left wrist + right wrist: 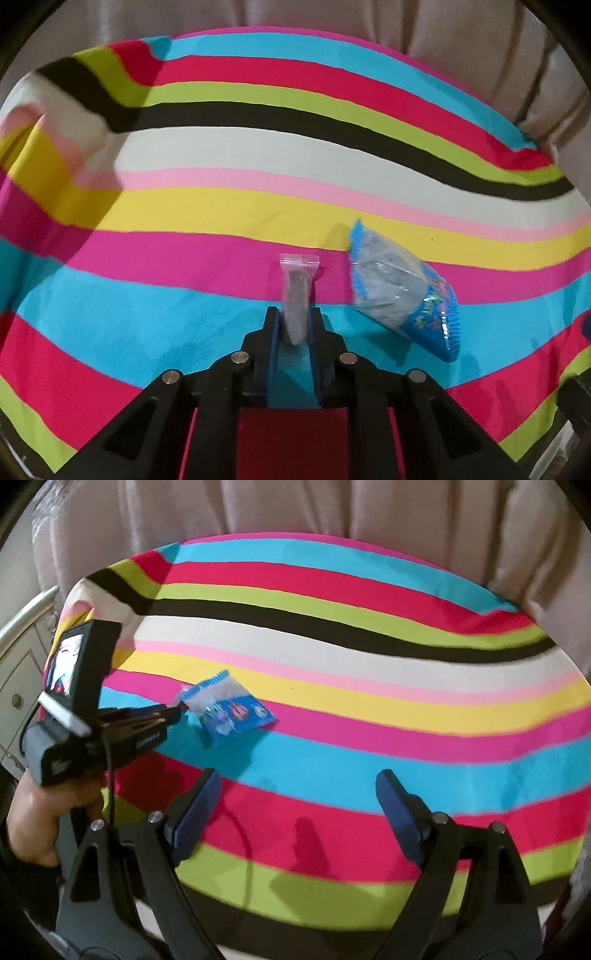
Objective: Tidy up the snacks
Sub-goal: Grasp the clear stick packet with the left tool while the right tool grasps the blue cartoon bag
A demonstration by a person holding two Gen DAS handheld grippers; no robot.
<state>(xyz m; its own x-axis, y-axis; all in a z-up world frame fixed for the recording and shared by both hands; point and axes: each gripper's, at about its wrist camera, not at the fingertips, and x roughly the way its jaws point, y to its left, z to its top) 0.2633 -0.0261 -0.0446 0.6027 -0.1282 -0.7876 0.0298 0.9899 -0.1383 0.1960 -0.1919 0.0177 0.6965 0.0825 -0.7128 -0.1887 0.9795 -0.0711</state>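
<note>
Two snack packets and two grippers, listed left to right.

1. Left gripper (294,325): jaws pressed onto a small clear packet (296,291) holding a brown bar, which stands on edge between the pads and pokes forward past the tips.
2. Blue-edged snack bag (400,295): lies on the striped cloth (184,147), just right of and slightly ahead of the left gripper's tips; from the right wrist view the two look very close, contact uncertain.
3. Right gripper (295,794): jaws spread wide, empty, hovering over the cloth well behind and to the right of the bag.

Step judged in hand: carrying the small packet for placement. Next move likely calls for setting it neatly beside the bag, then releasing.
</note>
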